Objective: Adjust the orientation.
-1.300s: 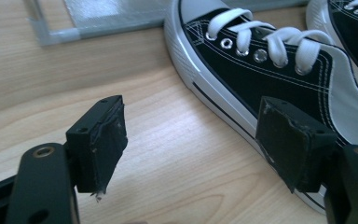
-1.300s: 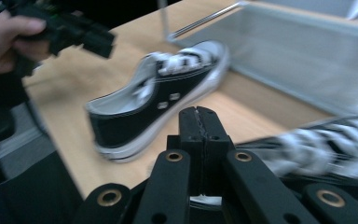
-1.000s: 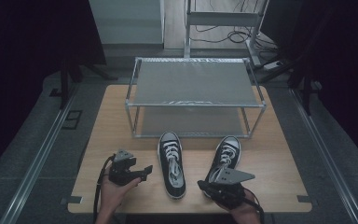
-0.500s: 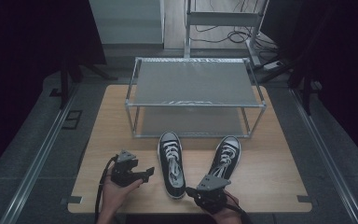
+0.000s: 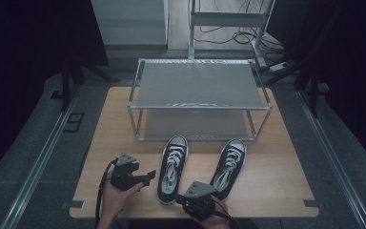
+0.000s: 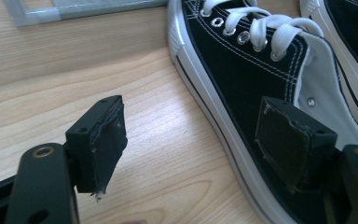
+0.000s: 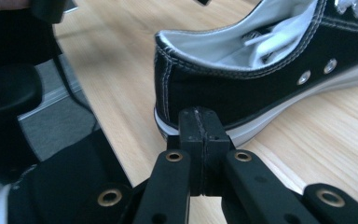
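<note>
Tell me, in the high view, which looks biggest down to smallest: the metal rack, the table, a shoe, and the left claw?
1. Table
2. Metal rack
3. A shoe; left shoe and right shoe look about alike
4. Left claw

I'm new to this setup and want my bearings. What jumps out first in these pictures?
Two black sneakers with white laces lie side by side on the wooden table, the left sneaker and the right sneaker, just in front of a metal shoe rack. The left gripper is open beside the left sneaker, while the right gripper is shut, pointed at a sneaker's heel.
</note>
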The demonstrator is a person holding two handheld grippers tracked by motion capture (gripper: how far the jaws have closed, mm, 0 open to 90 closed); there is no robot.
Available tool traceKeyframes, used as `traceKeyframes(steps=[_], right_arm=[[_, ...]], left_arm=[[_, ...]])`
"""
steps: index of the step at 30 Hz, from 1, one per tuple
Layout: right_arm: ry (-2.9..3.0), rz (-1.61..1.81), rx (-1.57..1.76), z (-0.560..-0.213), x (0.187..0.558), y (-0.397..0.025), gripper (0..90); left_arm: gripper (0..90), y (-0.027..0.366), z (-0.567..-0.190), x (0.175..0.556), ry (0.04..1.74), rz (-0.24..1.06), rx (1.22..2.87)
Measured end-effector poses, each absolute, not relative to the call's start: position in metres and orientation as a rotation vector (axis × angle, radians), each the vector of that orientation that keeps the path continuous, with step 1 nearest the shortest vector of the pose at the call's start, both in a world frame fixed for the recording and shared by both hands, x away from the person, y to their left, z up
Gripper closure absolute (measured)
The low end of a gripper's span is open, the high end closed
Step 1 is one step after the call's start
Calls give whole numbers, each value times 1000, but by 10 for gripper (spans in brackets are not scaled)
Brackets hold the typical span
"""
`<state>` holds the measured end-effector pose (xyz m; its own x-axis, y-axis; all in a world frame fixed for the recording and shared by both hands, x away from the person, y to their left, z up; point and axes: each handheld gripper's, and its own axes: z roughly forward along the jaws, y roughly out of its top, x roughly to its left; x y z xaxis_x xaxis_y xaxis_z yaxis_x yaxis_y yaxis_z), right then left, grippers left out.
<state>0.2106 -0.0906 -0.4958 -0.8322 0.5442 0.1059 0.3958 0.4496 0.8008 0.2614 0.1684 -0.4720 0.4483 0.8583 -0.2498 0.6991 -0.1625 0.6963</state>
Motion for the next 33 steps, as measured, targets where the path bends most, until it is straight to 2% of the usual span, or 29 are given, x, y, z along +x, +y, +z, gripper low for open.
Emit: traceKeyframes(steps=[14, 19, 24, 33], right_arm=[[2566, 1452, 811, -502, 231, -54, 897], [2572, 1475, 821, -503, 232, -54, 897], [2540, 1492, 831, -493, 228, -67, 865], [2360, 1509, 868, -452, 218, -126, 752]], left_arm=[[247, 186, -466, 260, 1334, 259, 1854], [246, 187, -467, 261, 1332, 255, 1858], [245, 187, -463, 259, 1310, 248, 1853], [206, 178, -452, 259, 1268, 217, 1854]])
